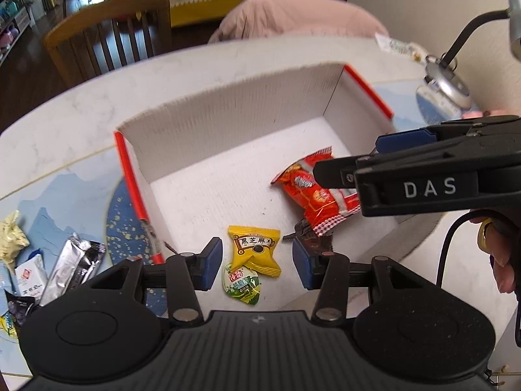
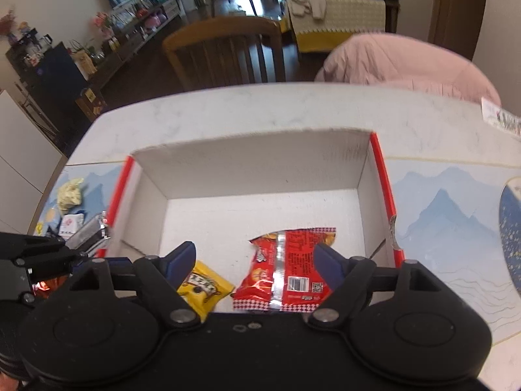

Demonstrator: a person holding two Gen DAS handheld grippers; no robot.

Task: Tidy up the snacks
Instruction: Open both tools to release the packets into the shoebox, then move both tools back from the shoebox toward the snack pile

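Counter, left side: loose snacks, among them a silver packet. Centre: white box with red edges, open top. Left gripper hangs above the near part of the box, jaws partly apart, gripping nothing; yellow sesame candy and green jelly cup lie on the box floor, seen in the gap between them, not touched. Right gripper is over the box, jaws wide and empty; red snack packet lies flat on the floor below, apart from both pads.
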